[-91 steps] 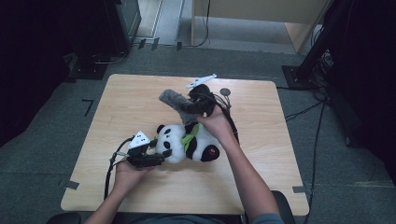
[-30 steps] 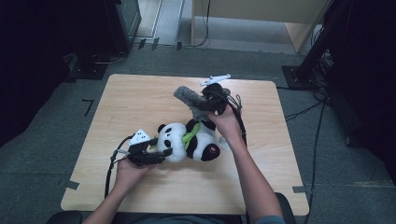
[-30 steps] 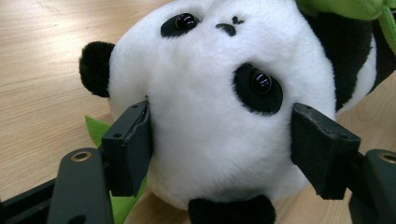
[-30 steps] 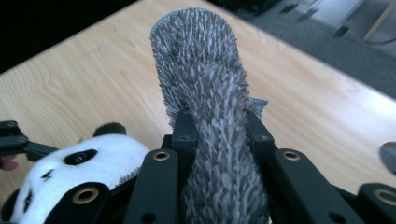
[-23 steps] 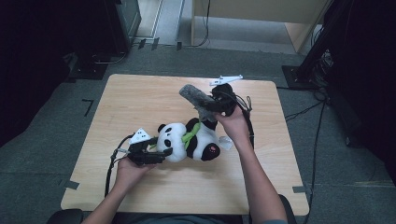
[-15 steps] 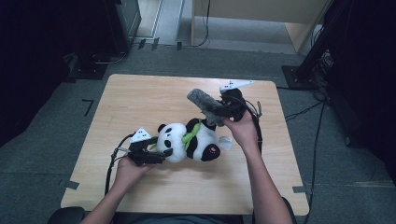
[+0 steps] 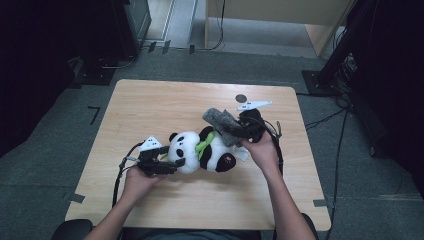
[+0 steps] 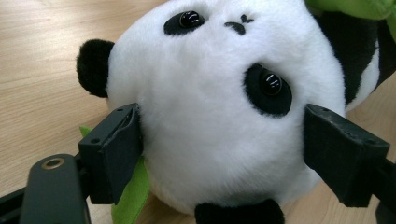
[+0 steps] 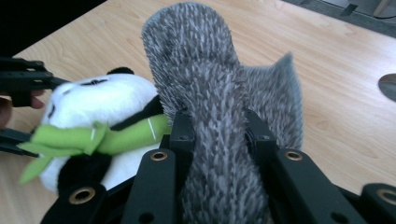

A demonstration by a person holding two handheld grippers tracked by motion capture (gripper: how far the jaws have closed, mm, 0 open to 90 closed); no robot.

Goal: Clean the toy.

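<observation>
Wooden table (image 7: 150,107), seen from above. A toy panda (image 7: 200,152) lies on its side near the middle, head toward 9 o'clock, body toward 3 o'clock, a green ribbon (image 7: 204,145) at its neck. Left tongs (image 7: 172,164) sit at the panda's head, about 8 o'clock of table centre, gripped by the left hand (image 7: 137,180). In the left gripper view the two black jaws flank the white head (image 8: 219,116): the left-side pad touches the fur, the right-side pad stands just clear of the cheek, so the jaws are released around the head rather than pinching it; they have just been opening, the head between them. Right tongs (image 7: 240,131) at about 2 o'clock of the panda, held by the right hand (image 7: 262,150), are clenched on a grey fuzzy cloth (image 7: 222,125). In the right gripper view the cloth (image 9: 210,116) rises between the jaws and is pinched narrow there, standing above the panda's body (image 9: 93,121). A small dark disc (image 7: 241,98) lies on the table at 12 o'clock of the right tongs.
</observation>
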